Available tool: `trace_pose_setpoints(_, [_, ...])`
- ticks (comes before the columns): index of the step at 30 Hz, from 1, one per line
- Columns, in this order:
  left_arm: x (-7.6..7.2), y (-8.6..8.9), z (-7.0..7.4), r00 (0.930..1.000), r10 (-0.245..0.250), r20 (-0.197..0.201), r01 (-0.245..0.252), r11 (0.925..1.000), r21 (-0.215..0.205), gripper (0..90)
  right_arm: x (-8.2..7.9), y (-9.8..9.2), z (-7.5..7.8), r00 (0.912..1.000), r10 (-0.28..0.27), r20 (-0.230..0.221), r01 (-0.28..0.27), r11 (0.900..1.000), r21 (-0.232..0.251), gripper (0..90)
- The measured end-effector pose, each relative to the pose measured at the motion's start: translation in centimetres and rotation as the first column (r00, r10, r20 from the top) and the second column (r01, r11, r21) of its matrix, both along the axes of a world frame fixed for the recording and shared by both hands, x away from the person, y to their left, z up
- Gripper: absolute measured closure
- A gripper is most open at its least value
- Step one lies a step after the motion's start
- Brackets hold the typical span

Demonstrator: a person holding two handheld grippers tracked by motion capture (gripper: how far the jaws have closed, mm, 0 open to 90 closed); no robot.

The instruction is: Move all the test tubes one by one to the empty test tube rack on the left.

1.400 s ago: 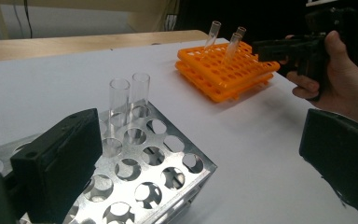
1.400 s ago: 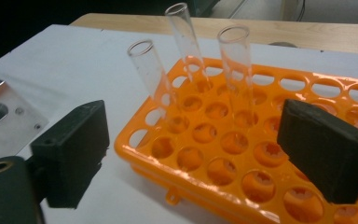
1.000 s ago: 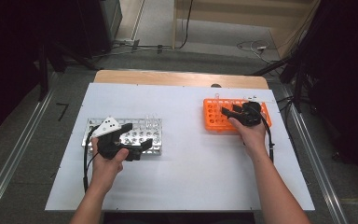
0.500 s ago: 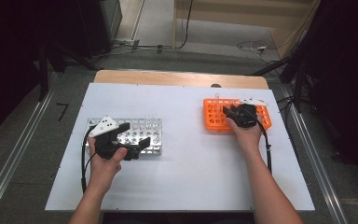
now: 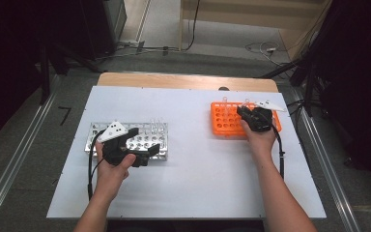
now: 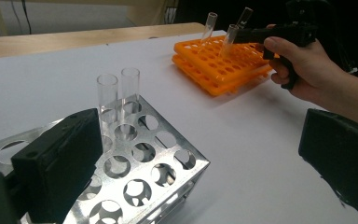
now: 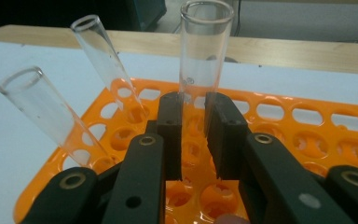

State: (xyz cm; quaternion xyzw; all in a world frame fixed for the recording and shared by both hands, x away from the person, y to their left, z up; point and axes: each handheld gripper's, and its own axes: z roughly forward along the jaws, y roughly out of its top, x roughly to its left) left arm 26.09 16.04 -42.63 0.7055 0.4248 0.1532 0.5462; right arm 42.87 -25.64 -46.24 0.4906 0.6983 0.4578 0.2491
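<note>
An orange tube rack (image 5: 224,121) lies at the right of the white table. My right gripper (image 5: 244,113) reaches over it. Its jaws have just been closing, and they now stand shut on a clear test tube (image 7: 204,51) that is upright in the rack (image 7: 307,126). Two more tubes (image 7: 105,60) (image 7: 46,112) lean in holes to its left. My left gripper (image 5: 142,142) is open at the near corner of a metal rack (image 5: 149,137). One jaw rests over the rack's top and the other is off its side. Two empty tubes (image 6: 107,102) (image 6: 130,88) stand in that rack (image 6: 158,163).
A wooden strip (image 5: 183,81) borders the table's far edge. Cables and dark equipment lie on the floor beyond it. Metal rails (image 5: 9,164) run along both sides of the table. A bare white surface (image 5: 198,164) lies between the two racks.
The right gripper's jaws have narrowed onto the upright tube in the orange rack, and that hand has shifted only slightly. The left hand and gripper have kept still.
</note>
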Motion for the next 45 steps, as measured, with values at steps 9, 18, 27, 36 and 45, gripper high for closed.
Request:
trace_pose_setpoints(9, [0.1, -0.2, 0.1, 0.9999, -0.011, -0.003, 0.011, 0.9999, -0.004, 0.0, -1.3, -0.6, 1.7, 0.9993, 0.005, 0.037, -0.005, 1.0, 0.019, 73.9])
trace_pose_setpoints(18, [0.0, -0.4, 0.2, 0.9998, -0.019, -0.001, 0.019, 0.9998, 0.002, 0.0, -3.4, -1.1, 3.4, 0.9974, 0.024, 0.068, -0.026, 0.999, 0.03, 73.9])
trace_pose_setpoints(27, [0.0, -0.8, 0.3, 0.9996, -0.029, 0.001, 0.029, 0.9995, 0.008, 0.0, -6.2, -1.0, 3.8, 0.9926, 0.085, 0.087, -0.086, 0.996, 0.008, 73.9])
trace_pose_setpoints(36, [-0.1, -1.3, 0.3, 0.9992, -0.04, 0.003, 0.04, 0.9991, 0.013, 0.0, -9.2, -0.1, 3.4, 0.9844, 0.138, 0.109, -0.135, 0.99, -0.037, 73.9])
trace_pose_setpoints(45, [-0.3, -2.1, 0.6, 0.9978, -0.065, 0.011, 0.065, 0.9977, 0.021, 0.0, -11.4, 1.1, 2.5, 0.9747, 0.199, 0.101, -0.196, 0.98, -0.04, 73.9])
